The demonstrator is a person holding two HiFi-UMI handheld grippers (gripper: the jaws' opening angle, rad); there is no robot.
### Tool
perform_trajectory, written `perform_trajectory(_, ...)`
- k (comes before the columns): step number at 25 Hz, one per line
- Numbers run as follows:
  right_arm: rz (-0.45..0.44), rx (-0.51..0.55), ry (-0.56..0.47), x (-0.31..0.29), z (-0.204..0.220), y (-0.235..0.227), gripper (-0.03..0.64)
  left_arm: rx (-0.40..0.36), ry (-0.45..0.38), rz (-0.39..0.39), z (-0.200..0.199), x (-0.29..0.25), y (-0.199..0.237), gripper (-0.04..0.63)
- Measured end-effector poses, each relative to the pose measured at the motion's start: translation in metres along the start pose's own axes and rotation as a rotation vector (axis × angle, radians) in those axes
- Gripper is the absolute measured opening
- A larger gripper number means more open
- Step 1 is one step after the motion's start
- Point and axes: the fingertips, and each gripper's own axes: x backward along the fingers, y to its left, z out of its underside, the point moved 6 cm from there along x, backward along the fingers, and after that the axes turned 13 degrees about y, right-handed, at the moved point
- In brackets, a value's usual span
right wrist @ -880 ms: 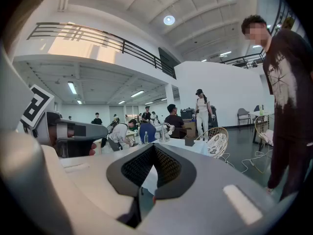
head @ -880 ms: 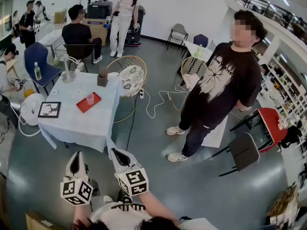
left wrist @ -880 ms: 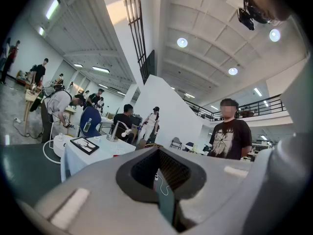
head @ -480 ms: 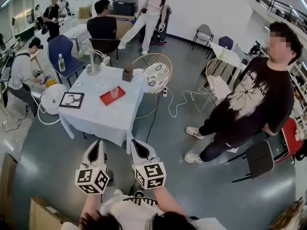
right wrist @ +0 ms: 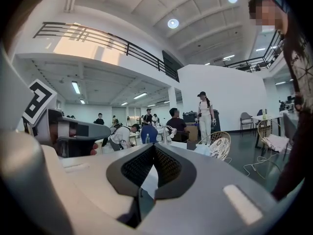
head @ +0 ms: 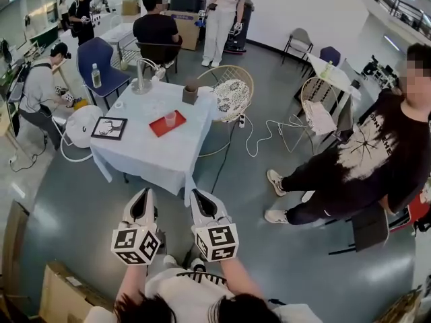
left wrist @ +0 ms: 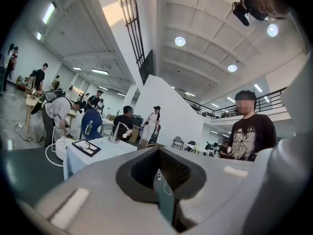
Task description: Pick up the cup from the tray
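Cup (head: 170, 118) is seen upright on the red tray (head: 159, 127), mid-table (head: 145, 155), far from both tools. The left tool (head: 145, 195) and right tool (head: 199, 195) are held fully closed and empty. Unless one is opened before contact, the cup could be knocked over.

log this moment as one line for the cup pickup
phase: before reach | left gripper: shut, empty | right gripper: shut, empty | translucent pink cup: on flat red tray, untouched
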Motion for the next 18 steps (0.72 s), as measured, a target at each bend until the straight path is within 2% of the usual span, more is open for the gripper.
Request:
perform_trajectory(7,-0.007,-0.005,0.018,-0.003,0.002,-0.013,0.026,-0.014,0.059,0.008,0.011,-0.009,-0.009,0.0)
perform_trajectory(18,-0.059,0.035,0.04,-0.012,0.005,-0.042,0.038,0.02,0.037,-0.068,0.019,-0.026,-0.02,0.0)
